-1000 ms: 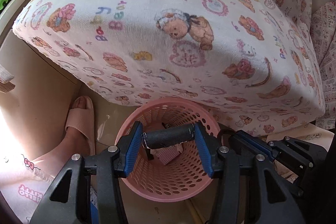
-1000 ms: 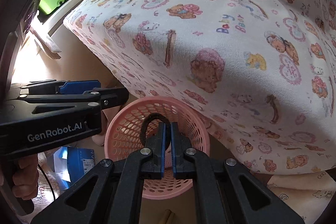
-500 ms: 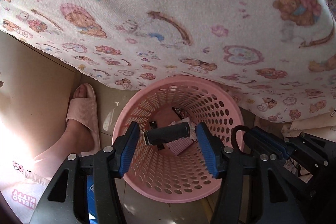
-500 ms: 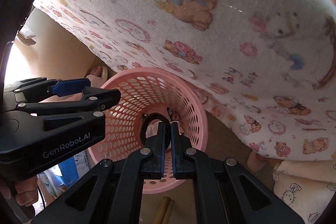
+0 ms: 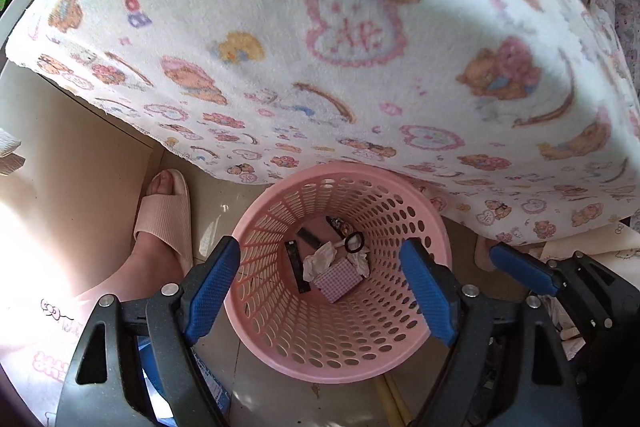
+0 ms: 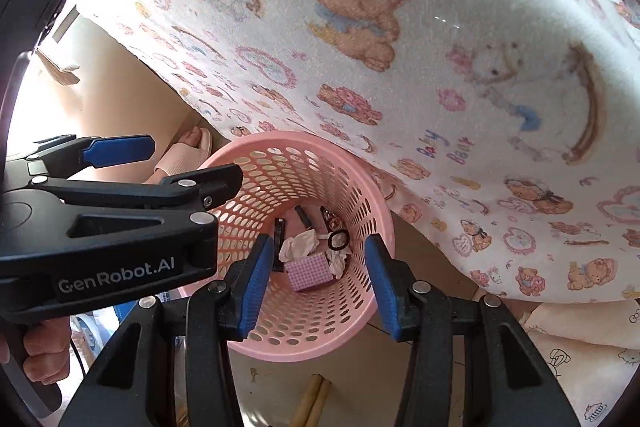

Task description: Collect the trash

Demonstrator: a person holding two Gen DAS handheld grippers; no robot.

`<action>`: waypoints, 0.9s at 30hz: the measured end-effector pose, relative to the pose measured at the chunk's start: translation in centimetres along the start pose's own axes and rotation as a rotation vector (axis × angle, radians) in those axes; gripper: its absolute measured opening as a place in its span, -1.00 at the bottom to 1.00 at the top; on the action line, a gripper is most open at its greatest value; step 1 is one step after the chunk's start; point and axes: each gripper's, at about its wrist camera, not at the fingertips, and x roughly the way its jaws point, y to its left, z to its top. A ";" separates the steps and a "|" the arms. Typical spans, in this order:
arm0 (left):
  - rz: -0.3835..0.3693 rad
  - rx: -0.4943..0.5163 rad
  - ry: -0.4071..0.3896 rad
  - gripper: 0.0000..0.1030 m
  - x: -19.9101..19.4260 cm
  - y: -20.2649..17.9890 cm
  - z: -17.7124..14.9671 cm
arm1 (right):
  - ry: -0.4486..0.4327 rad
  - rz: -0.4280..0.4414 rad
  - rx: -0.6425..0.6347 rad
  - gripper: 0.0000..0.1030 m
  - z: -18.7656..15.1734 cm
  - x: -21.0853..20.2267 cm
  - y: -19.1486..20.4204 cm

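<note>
Risk judged: both claws held close side by side over pink basket (image 5: 340, 347); collision between them possible on withdrawal, or basket rim clipped and tipped.

Left claw (image 5: 320, 283) seen spread, jaws opening, nothing between pads. Right claw (image 6: 316, 283) likewise opening, empty.

Trash lay at basket bottom, centre of frame, well below both claws: crumpled tissue (image 5: 320, 259), checked packet (image 5: 338, 279), black hair tie (image 5: 354, 242).

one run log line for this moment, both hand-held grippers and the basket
left hand-held gripper: opening, empty | right hand-held gripper: opening, empty | pink basket: below both, holds crumpled paper, checked packet, black ring
</note>
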 end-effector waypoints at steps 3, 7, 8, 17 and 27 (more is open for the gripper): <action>-0.007 0.005 -0.080 0.56 -3.0 -0.1 0.1 | -0.040 -0.009 -0.025 -0.03 0.3 -1.9 0.6; 0.005 0.019 -0.177 0.56 -6.3 0.0 0.2 | -0.132 -0.013 -0.025 -0.03 0.4 -5.5 0.5; 0.006 0.021 -0.199 0.56 -7.1 0.0 0.2 | -0.160 -0.024 -0.026 -0.03 0.4 -6.4 0.4; 0.034 0.031 -0.356 0.56 -11.9 -0.6 0.2 | -0.405 -0.083 -0.025 0.00 0.5 -14.1 -1.4; -0.001 0.056 -0.466 0.67 -14.7 -1.7 0.2 | -0.507 -0.134 0.067 0.07 1.2 -16.5 -4.3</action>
